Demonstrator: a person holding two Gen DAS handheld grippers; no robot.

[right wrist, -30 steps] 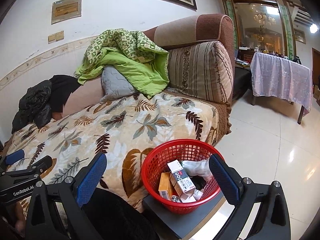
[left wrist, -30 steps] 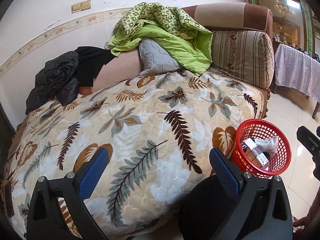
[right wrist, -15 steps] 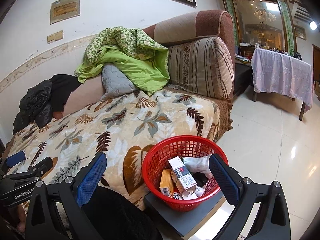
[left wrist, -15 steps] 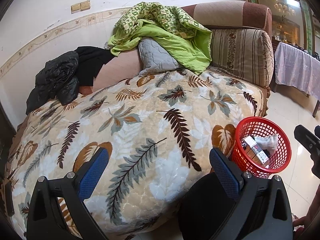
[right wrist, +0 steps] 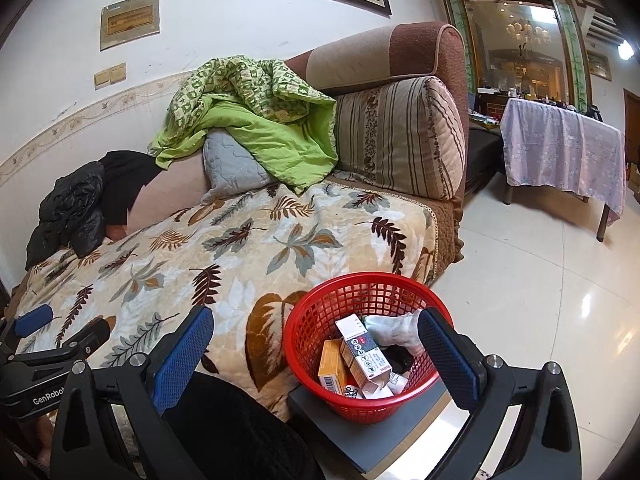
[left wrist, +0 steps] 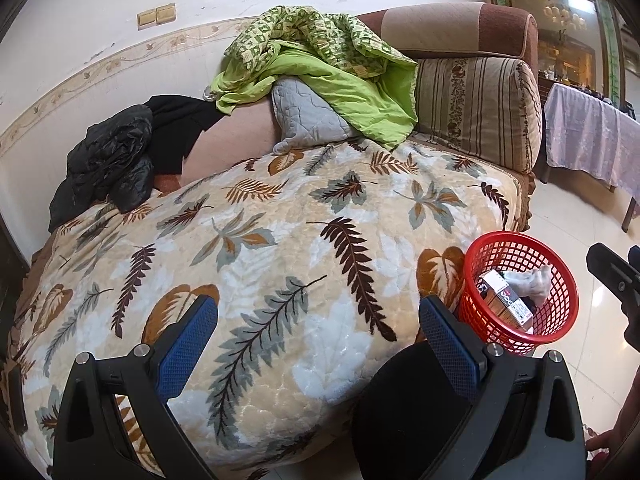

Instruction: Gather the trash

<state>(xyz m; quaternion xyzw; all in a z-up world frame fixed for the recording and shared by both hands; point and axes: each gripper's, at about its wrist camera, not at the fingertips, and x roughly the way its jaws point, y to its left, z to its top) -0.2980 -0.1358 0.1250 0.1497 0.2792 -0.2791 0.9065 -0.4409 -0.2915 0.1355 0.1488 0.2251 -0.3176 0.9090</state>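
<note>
At far left we see a crumpled black padded jacket on the sofa, whose seat is covered by a cream leaf-print blanket. Our left gripper hangs above that blanket, blue-padded fingers spread wide, holding nothing. A green quilt drapes the backrest. Our right gripper is likewise wide open and empty. Beyond it, a red mesh plastic basket of cartons sits on a grey board over glossy pale floor tiles.
</note>
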